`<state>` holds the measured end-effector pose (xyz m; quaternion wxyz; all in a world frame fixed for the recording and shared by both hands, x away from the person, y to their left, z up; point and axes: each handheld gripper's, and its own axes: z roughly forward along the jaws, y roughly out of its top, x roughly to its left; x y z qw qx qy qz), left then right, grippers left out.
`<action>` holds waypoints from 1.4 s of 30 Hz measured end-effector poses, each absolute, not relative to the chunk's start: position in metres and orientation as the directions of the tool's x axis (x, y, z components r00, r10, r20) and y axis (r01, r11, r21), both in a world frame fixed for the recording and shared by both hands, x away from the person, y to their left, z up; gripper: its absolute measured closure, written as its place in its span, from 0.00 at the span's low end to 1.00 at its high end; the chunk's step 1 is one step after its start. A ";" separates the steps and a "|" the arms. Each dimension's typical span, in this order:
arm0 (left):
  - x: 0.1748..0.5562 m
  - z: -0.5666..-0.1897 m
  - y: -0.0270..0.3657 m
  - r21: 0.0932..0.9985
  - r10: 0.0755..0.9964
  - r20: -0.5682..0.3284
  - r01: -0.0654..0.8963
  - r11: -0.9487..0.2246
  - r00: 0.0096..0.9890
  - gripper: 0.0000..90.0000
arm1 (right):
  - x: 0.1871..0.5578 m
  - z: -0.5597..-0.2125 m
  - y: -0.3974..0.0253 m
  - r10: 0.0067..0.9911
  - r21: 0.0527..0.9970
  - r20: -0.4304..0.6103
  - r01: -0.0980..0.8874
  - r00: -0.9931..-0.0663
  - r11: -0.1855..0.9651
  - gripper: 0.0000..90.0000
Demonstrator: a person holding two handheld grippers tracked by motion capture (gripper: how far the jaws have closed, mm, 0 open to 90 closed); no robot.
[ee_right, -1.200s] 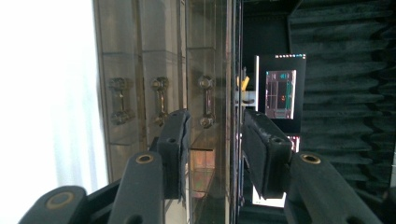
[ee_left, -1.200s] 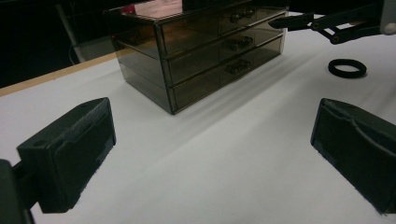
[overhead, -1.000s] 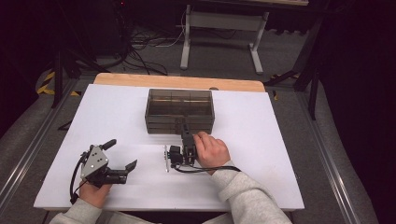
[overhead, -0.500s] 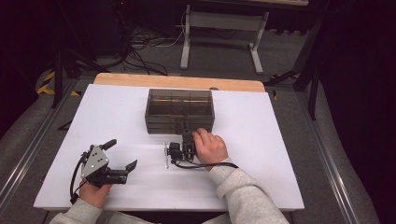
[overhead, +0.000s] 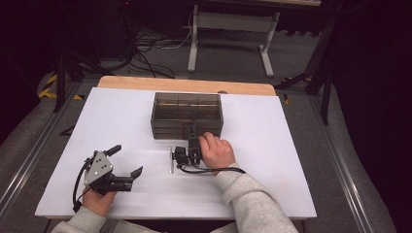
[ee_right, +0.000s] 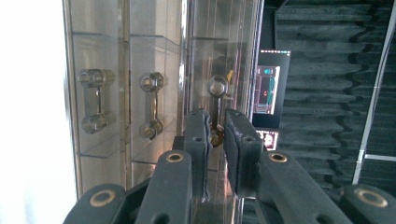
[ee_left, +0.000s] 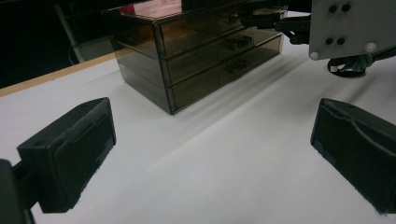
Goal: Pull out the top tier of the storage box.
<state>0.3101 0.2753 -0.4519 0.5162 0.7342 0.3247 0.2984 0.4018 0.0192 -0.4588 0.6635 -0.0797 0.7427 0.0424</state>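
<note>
Bright tabletop, dark surroundings, soft focus

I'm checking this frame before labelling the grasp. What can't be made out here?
- Whether the right tool actually clamps the top drawer's handle: in the right gripper view its lower part sits behind the tool's pads.
- What the drawer box holds: smoked walls, dim and small in the high view.
- The right tool's tip in the high view: too small against the box front.
- The left tool: its far pad is cut by the left gripper view's edge.

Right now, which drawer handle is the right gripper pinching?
The top drawer's handle. It sits between the right gripper's nearly closed jaws, while the middle handle and bottom handle stand free beside it.
</note>
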 end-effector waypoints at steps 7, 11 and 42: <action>0.310 -0.452 0.276 0.951 0.786 0.107 0.168 -0.260 0.609 0.01 | 0.402 -0.459 0.020 -0.056 -0.038 -0.993 -0.168 -0.107 0.985 0.89; 0.310 -0.452 0.276 0.951 0.786 0.107 0.168 -0.259 0.609 0.01 | 0.402 -0.458 0.020 -0.050 -0.031 -0.992 -0.161 -0.117 0.986 0.90; 0.310 -0.452 0.276 0.952 0.783 0.103 0.167 -0.256 0.614 0.01 | 0.386 -0.449 0.016 -0.011 0.020 -0.985 -0.179 -0.170 0.984 0.91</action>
